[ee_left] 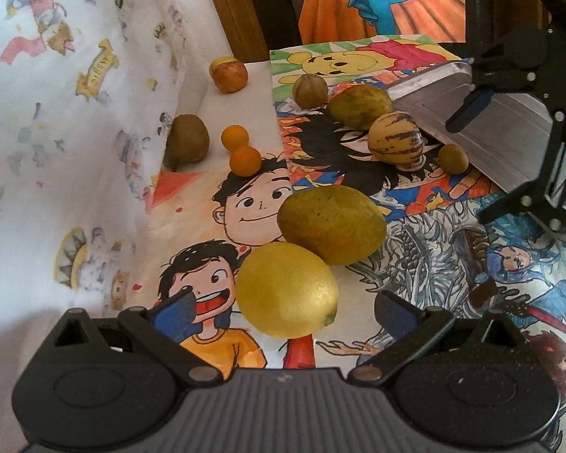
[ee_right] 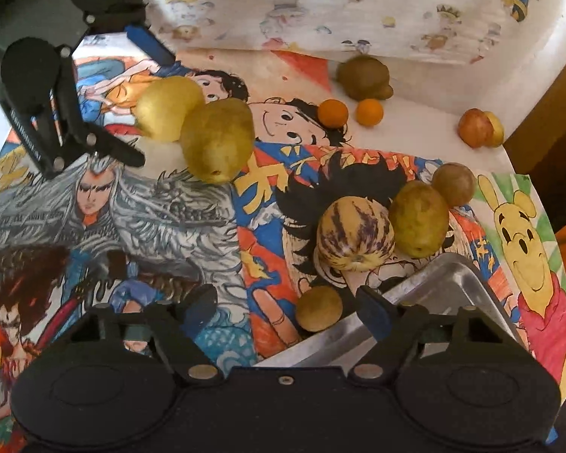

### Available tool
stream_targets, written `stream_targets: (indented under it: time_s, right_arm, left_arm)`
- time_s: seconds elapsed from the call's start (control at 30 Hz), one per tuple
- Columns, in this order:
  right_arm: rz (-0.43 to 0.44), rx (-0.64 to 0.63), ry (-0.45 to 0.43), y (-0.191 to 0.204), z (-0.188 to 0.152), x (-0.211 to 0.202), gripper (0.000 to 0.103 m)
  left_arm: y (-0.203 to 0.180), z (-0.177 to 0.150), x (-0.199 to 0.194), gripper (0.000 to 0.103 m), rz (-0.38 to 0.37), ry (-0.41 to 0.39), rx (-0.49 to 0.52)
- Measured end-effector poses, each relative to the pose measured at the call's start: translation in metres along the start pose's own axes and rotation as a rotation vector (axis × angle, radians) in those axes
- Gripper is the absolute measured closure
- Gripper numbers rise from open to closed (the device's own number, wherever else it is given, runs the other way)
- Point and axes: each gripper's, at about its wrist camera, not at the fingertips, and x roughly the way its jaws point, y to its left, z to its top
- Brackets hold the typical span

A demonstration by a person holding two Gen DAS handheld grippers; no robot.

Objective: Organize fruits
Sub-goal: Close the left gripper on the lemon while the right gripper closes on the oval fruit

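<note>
My left gripper point(ee_left: 283, 309) is open with a yellow lemon point(ee_left: 286, 290) between its fingers, which stand apart from it. A green-yellow mango point(ee_left: 332, 224) touches the lemon behind. My right gripper point(ee_right: 283, 309) is open over the edge of a metal tray point(ee_right: 426, 287), with a small round fruit point(ee_right: 319, 307) just ahead of it. A striped melon point(ee_right: 354, 238), a green mango point(ee_right: 419, 219) and a brown round fruit point(ee_right: 452, 184) lie beside the tray. Two small oranges point(ee_left: 239, 149), a kiwi point(ee_left: 188, 142) and a peach point(ee_left: 228, 74) lie farther off.
Cartoon drawings point(ee_right: 139, 204) cover the table. A printed white cloth point(ee_left: 68, 113) hangs along one side. A wooden post point(ee_left: 234, 7) stands at the far corner. The right gripper shows in the left wrist view point(ee_left: 539, 143), over the tray point(ee_left: 483, 120).
</note>
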Motion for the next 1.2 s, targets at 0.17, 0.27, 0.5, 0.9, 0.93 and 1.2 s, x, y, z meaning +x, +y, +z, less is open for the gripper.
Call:
stream_targets:
  time_s: [0.17, 0.27, 0.5, 0.9, 0.93, 1.2]
  right_arm:
    - [0.036, -0.012, -0.039, 0.004, 0.008, -0.003, 0.022]
    - [0.06, -0.046, -0.06, 0.01, 0.014, -0.002, 0.022]
    - [0.104, -0.221, -0.082, 0.024, 0.034, 0.013, 0.026]
    - [0.164, -0.493, -0.101, 0.032, 0.062, 0.028, 0.026]
    - [0.169, -0.512, -0.101, 0.032, 0.064, 0.028, 0.026]
    - [0.208, -0.65, -0.086, 0.033, 0.084, 0.038, 0.026]
  left_arm:
    - [0.0, 0.002, 0.005, 0.001, -0.022, 0.008, -0.013]
    - [0.0, 0.002, 0.005, 0.001, -0.027, 0.008, -0.011]
    - [0.003, 0.002, 0.008, 0.003, -0.026, 0.014, 0.015]
    - [0.011, 0.004, 0.01, 0.015, -0.076, 0.009, 0.054]
    - [0.011, 0.004, 0.01, 0.018, -0.082, 0.008, 0.06]
    - [0.012, 0.005, 0.011, 0.028, -0.108, 0.007, 0.1]
